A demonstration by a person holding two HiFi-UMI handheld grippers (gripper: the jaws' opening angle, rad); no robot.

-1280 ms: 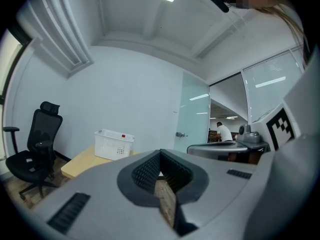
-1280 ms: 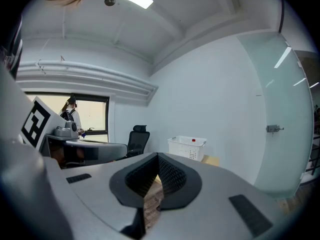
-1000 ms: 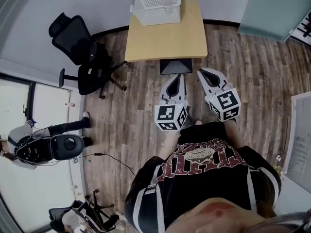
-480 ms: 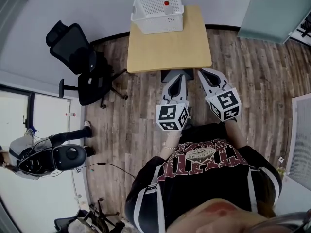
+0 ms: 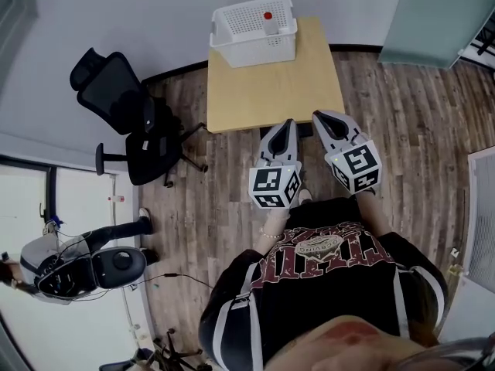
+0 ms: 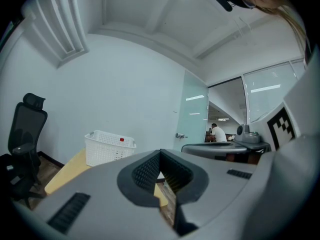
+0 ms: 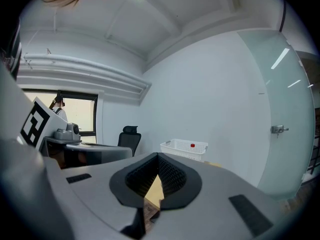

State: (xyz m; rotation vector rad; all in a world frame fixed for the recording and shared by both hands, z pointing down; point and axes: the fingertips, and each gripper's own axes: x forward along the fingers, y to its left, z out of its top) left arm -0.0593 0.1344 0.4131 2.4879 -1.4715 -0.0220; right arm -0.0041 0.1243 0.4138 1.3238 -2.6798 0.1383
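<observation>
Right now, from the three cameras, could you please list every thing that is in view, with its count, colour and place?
table: one, light wood, just ahead of both grippers
basket: one, white, on the far end of the table
small round thing: one, red, inside the basket
office chair: one, black, left of the table
floor: brown wood planks, all around the table
door: one, frosted glass, far right
another person: one, low at the left, only partly seen
shirt: one, dark with a maroon print, on the person who holds the grippers
left gripper: one, grey, jaws together, empty, over the table's near edge
right gripper: one, grey, jaws together, empty, beside the left gripper
</observation>
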